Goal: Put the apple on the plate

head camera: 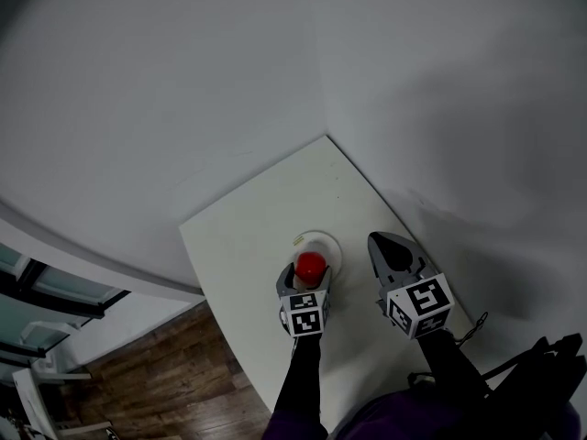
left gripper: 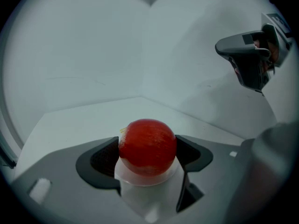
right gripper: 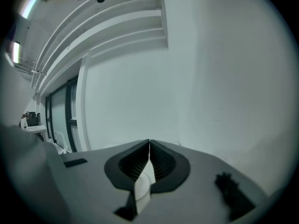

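Observation:
A red apple [head camera: 310,266] sits between the jaws of my left gripper [head camera: 309,276], which is shut on it. In the left gripper view both dark pads touch the sides of the apple [left gripper: 147,146]. The apple hangs over the near edge of a small white plate [head camera: 323,244] on the white table [head camera: 238,236]. I cannot tell whether the apple touches the plate. My right gripper [head camera: 387,246] hovers to the right of the plate, jaws shut and empty. In its own view the right gripper [right gripper: 149,148] points at a bare wall.
The table fills a corner between two white walls [head camera: 440,108]. Its left edge [head camera: 197,273] drops to a wooden floor [head camera: 165,374]. In the left gripper view the right gripper [left gripper: 252,55] shows at the upper right. Windows [right gripper: 60,115] lie far left.

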`<state>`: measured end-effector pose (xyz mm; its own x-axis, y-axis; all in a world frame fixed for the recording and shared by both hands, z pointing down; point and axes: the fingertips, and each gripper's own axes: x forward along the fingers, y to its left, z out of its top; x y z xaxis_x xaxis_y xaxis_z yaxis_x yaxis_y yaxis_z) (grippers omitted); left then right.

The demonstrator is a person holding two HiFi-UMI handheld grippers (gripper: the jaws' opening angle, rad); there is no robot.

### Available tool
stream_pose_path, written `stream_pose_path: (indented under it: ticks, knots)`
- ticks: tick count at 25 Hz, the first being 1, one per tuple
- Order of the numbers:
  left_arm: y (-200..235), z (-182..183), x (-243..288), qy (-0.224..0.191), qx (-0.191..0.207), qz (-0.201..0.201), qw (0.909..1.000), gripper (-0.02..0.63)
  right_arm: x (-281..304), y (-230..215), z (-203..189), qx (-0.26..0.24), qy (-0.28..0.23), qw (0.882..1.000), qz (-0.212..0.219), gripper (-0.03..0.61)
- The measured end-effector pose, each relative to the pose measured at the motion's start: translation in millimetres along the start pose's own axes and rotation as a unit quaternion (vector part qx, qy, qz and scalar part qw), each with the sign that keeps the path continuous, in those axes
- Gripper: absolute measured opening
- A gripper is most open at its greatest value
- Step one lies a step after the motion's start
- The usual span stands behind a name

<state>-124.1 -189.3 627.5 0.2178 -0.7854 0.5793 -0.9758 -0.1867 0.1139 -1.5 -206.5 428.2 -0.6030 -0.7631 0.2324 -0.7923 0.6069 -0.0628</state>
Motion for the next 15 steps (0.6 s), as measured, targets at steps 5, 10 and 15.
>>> stream_pose_path:
  ticks: [5, 10, 15]
  knots:
    - [-0.4, -0.9, 2.6, 0.005, 0.002, 0.000, 1.0000, 0.382, -0.1, -2.8, -1.3, 0.007, -0.001, 1.000, -0.004, 0.009]
    - [-0.9, -3.5, 4.2, 0.015, 0.000, -0.006, 0.9999, 0.383, 0.4, -2.1, -0.9, 0.005, -0.001, 1.000, -0.003, 0.011]
    - [1.1, -2.8, 2.9, 0.011, -0.003, -0.008, 0.9999, 0.385, 0.9, -0.4, 0.2, 0.009, -0.002, 1.000, -0.003, 0.011]
